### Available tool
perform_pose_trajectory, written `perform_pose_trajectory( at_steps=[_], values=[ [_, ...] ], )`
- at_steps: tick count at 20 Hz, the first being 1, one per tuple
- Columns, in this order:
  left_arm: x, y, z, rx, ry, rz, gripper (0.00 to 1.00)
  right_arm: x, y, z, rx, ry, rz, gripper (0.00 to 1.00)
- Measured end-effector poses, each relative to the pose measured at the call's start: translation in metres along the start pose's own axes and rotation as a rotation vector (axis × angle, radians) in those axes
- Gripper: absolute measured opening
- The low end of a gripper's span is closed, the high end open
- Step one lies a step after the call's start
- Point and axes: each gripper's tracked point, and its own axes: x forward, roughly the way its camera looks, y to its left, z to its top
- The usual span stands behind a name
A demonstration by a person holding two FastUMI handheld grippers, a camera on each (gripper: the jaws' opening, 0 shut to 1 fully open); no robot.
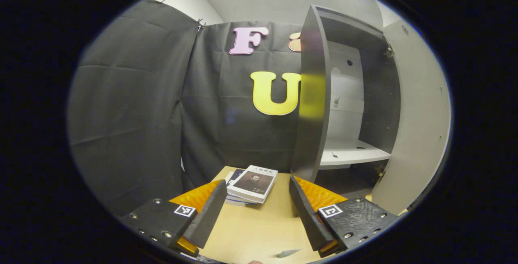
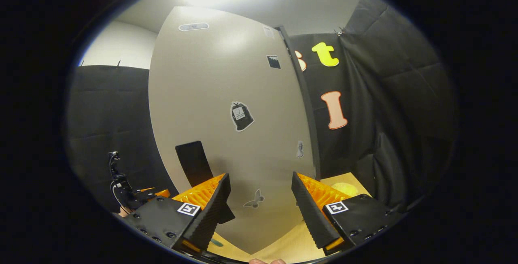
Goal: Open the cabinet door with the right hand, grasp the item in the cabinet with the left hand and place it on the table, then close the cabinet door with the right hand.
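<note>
Cabinet door [image 1: 417, 118] is standing open; book [image 1: 253, 183] is lying on the table [image 1: 251, 231], so door-closing is what's left. Left gripper [image 1: 257, 211] is hovering spread and empty, book just ahead of it. Right gripper [image 2: 261, 207] is facing the door's outer face [image 2: 226, 106], spread, handle [image 2: 194, 162] near its left finger.

Cabinet door open, books on table, left gripper spread with nothing in it.
Left gripper [image 1: 259, 211] hovers over the tan table [image 1: 259, 231], fingers wide apart, holding nothing. A small stack of books [image 1: 251, 184] lies on the table just ahead, between the fingers, not touched. Dark cabinet [image 1: 319, 94] stands at right, its pale door [image 1: 421, 118] swung open; a white shelf [image 1: 352, 152] shows inside.
</note>
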Motion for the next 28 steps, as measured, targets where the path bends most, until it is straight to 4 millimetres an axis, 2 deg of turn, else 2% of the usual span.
perform_pose_trajectory(
  at_steps=[1,3,7,8,12,15,19,23,28],
  values=[
    [-0.002,0.001,0.003,-0.002,-0.013,0.001,0.92,0.006,0.007,-0.002,-0.010,0.006,0.019,0.96],
    [-0.005,-0.001,0.008,-0.018,-0.031,-0.008,0.92,0.017,0.004,-0.007,-0.048,0.014,0.029,0.96],
    [-0.010,0.001,0.009,-0.038,-0.031,-0.005,0.92,0.043,0.011,-0.017,-0.112,0.044,0.065,0.96],
    [-0.012,0.001,0.009,-0.038,-0.030,-0.003,0.92,0.046,0.007,-0.018,-0.106,0.042,0.061,0.96],
    [-0.021,-0.008,0.016,-0.038,-0.040,-0.011,0.92,0.059,-0.037,-0.027,-0.068,0.068,-0.034,0.96],
    [-0.028,-0.021,0.027,-0.026,-0.057,-0.015,0.92,0.060,-0.056,-0.030,-0.033,0.078,-0.039,0.96],
    [-0.038,-0.052,0.046,-0.042,-0.099,-0.034,0.92,0.054,-0.081,-0.032,-0.029,0.101,-0.036,0.96],
    [-0.047,-0.087,0.061,-0.115,-0.117,-0.058,0.92,0.043,-0.108,-0.020,-0.041,0.100,-0.031,0.97],
    [-0.052,-0.115,0.076,-0.145,-0.134,-0.109,0.91,0.041,-0.134,0.004,-0.098,0.075,-0.028,0.96]
  ],
)
